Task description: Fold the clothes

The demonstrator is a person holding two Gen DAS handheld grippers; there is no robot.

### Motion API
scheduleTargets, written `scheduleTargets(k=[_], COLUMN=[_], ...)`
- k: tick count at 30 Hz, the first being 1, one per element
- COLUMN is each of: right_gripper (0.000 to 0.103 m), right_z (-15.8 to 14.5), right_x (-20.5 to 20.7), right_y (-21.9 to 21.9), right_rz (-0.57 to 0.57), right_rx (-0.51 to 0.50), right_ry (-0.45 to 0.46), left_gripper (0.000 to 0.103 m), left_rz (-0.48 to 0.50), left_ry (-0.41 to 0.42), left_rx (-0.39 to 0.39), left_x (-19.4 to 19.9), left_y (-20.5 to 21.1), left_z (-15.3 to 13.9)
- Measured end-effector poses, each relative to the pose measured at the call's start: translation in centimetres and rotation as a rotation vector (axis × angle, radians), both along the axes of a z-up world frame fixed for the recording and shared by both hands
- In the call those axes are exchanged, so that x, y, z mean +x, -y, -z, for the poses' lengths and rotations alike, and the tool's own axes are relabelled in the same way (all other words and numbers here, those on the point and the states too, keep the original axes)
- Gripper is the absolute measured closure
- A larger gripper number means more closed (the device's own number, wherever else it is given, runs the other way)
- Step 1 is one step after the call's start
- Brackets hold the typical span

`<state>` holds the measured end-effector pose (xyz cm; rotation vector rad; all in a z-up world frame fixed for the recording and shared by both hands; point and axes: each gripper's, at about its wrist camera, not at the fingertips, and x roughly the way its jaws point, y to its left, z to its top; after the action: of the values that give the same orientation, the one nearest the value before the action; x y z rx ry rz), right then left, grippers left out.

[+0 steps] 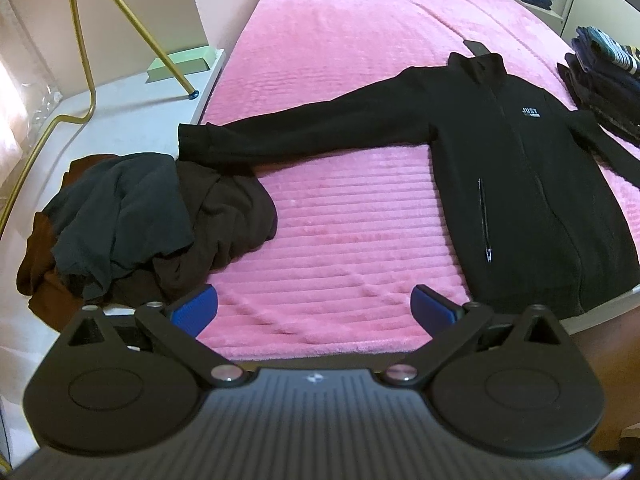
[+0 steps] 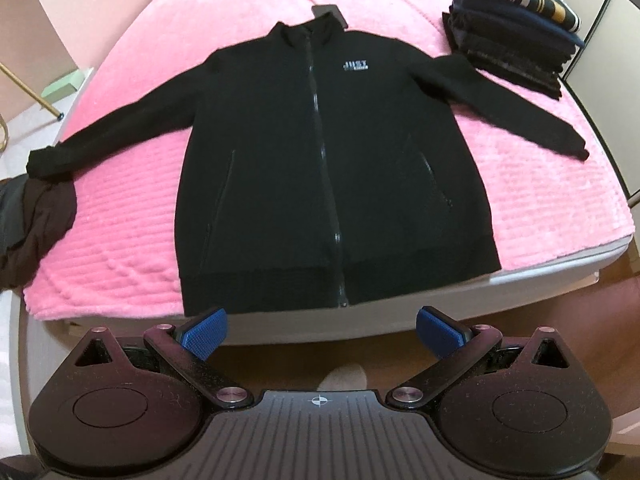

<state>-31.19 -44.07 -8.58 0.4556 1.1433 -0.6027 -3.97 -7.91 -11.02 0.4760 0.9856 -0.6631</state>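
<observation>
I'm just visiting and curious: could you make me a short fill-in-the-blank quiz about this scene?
1. The black jacket lies flat on a ____ blanket.
2. Its front zip is ____.
3. Both the left tool and the right tool are ____.
4. The folded pile sits beside the jacket's ____.

Missing words: pink; closed; open; sleeve

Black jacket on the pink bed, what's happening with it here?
The black jacket lies zipped and spread flat, front up, on the pink blanket, both sleeves out, no fold made yet. The left gripper and right gripper hover open near the bed's edge, holding nothing. An unfolded heap waits at left; a folded stack sits at the far right.
</observation>
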Motion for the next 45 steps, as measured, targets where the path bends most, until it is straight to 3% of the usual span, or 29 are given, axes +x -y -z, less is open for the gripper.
scheduleTargets(k=[23, 29, 34, 37, 41, 45], right_gripper=[0.000, 0.000, 0.000, 0.000, 0.000, 0.000], right_z=[0.0, 0.0, -0.9, -1.7, -2.0, -1.9], right_x=[-0.1, 0.7, 4.8, 8.5, 13.5, 18.5], right_y=[-0.9, 0.7, 2.4, 2.6, 0.8, -2.5], right_rz=[0.014, 0.010, -0.192, -0.385, -0.620, -0.819], right_rx=[-0.004, 0.014, 0.014, -0.016, -0.072, -0.086], right_ry=[0.001, 0.080, 0.163, 0.233, 0.294, 0.351], left_gripper=[0.002, 0.002, 0.002, 0.002, 0.002, 0.002], left_rz=[0.008, -0.035, -0.117, -0.177, -0.249, -0.259], left_ry=[0.001, 0.027, 0.079, 0.129, 0.189, 0.235], left_rx=[-0.002, 0.001, -0.001, 0.002, 0.018, 0.050], left_x=[0.0, 0.6, 1.5, 2.0, 2.9, 4.4], left_y=[-0.8, -0.3, 0.4, 0.4, -0.1, -0.8], left_z=[0.0, -0.2, -1.2, -1.9, -2.9, -3.4])
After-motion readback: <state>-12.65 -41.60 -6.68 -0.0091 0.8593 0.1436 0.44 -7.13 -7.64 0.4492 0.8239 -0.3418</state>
